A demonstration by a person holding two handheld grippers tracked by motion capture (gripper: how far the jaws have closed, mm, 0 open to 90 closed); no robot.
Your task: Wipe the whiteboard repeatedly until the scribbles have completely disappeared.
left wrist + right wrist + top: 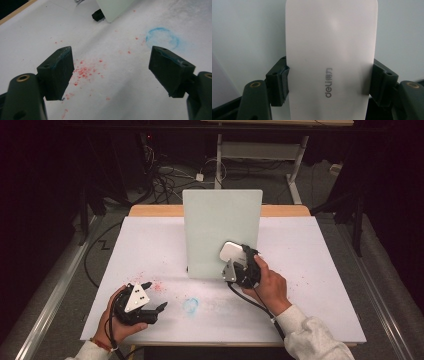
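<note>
The right gripper (239,262) was clamped on a white eraser block (231,252), its jaws pressed against the block's two long sides, as the right gripper view showed, with grey "deli" lettering on the block's face (331,62). Most of the block stood out beyond the jaws, against the lower right part of an upright pale board (220,227) that stood on the desk (310,265); whether block and board touched could not be told. The left gripper (155,296) sat low near the desk's front left, well apart from the block, its jaws spread wide with nothing between them. Ahead of those jaws, the white desk top carried scattered red crumbs (83,71) and a smeared blue ring (162,38). The board's dark foot (98,15) rested on the surface. Beyond the desk, the room was dim, with a tangle of cables (165,177) on the grey floor and the legs of another table (297,165) behind.
</note>
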